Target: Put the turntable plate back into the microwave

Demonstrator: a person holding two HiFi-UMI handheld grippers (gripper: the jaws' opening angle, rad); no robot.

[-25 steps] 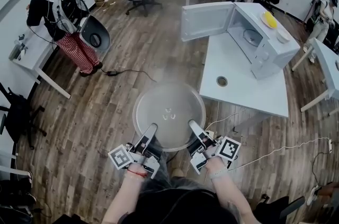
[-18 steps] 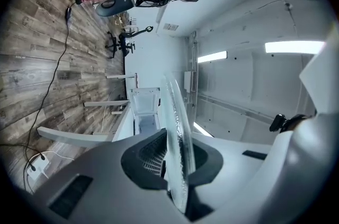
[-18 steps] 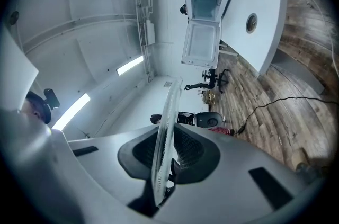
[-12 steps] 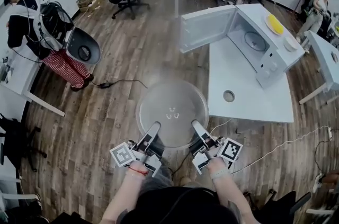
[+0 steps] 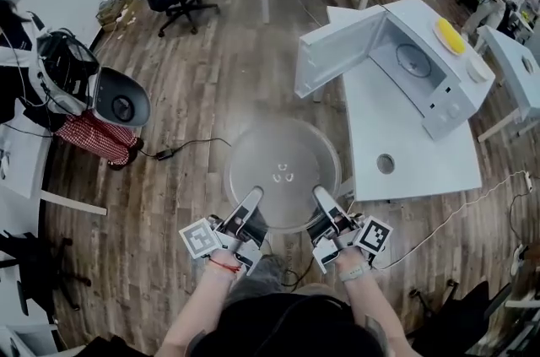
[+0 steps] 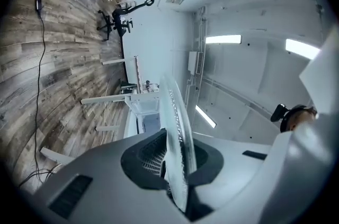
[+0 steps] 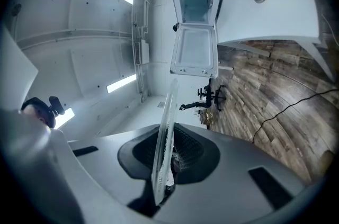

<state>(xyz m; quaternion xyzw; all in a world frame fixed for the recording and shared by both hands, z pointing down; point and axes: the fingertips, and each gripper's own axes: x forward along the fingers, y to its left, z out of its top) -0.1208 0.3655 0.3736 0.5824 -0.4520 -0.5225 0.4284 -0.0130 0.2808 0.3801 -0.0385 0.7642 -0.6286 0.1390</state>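
**Plate gripped, microwave not yet reached**

Head view: You hold the plate (image 5: 283, 170) flat above the floor, straight out from your fingers. The left gripper (image 5: 251, 202) and the right gripper (image 5: 325, 200) each take its near rim, one on either side. Beyond the fingers and off to the right, well apart from the plate, the microwave (image 5: 426, 64) stands on the desk (image 5: 405, 165). Its door (image 5: 337, 51) is swung open.

Left gripper view: Your left fingers (image 6: 148, 157) are closed narrow on the plate's rim. The glass stands edge-on between them and runs away from the tips.

Right gripper view: Your right fingers (image 7: 188, 151) pinch the rim the same way. The open microwave sits far ahead of the tips.

Progress, as I judge it: the pick-up is done and the plate is secure in both grippers. The whole placement is left. You need to close the gap to the desk, clear the door, slide the plate in level, seat it and let go.
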